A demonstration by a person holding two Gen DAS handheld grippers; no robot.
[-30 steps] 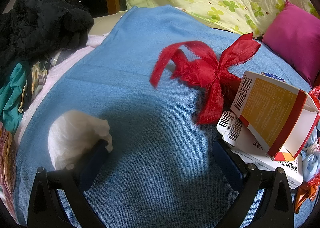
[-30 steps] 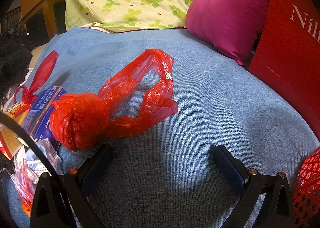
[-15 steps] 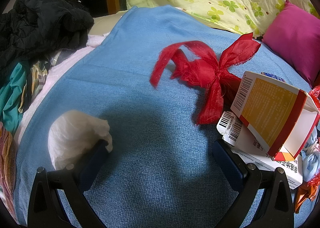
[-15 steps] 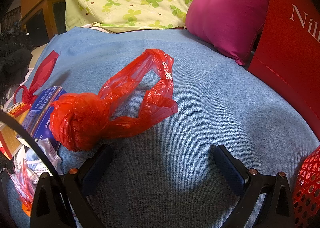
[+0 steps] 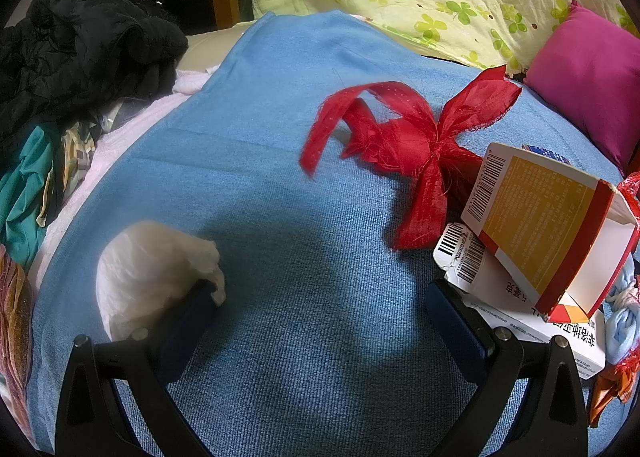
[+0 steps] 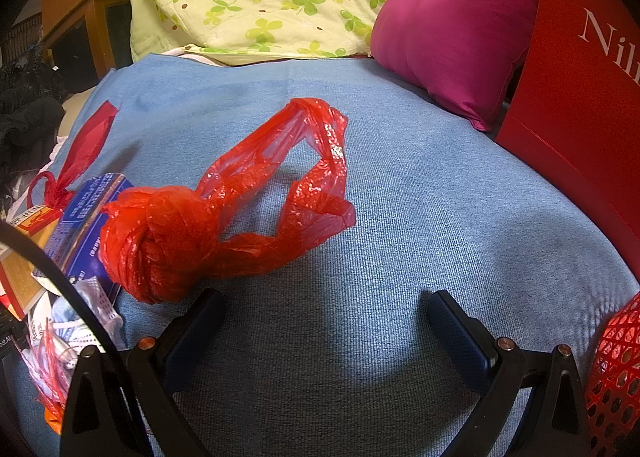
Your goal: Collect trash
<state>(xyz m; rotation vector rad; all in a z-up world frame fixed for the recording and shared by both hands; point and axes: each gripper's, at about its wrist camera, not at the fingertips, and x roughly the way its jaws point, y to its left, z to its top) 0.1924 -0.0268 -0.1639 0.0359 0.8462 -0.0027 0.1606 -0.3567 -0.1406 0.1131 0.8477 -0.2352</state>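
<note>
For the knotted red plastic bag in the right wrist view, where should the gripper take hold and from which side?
Probably the knotted ball at the red plastic bag, coming from above with the right gripper shifted left. The knot is compact and raised off the blue blanket, so open jaws can straddle it; the thin handle loops lie flat and would likely slip.

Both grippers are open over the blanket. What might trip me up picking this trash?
1. The white wad sits against the left gripper's outer side, outside the jaws; closing now would miss it.
2. The red bag's loose loops may snag or slip from the right gripper.
3. The stacked boxes lean and could topple if nudged.
</note>
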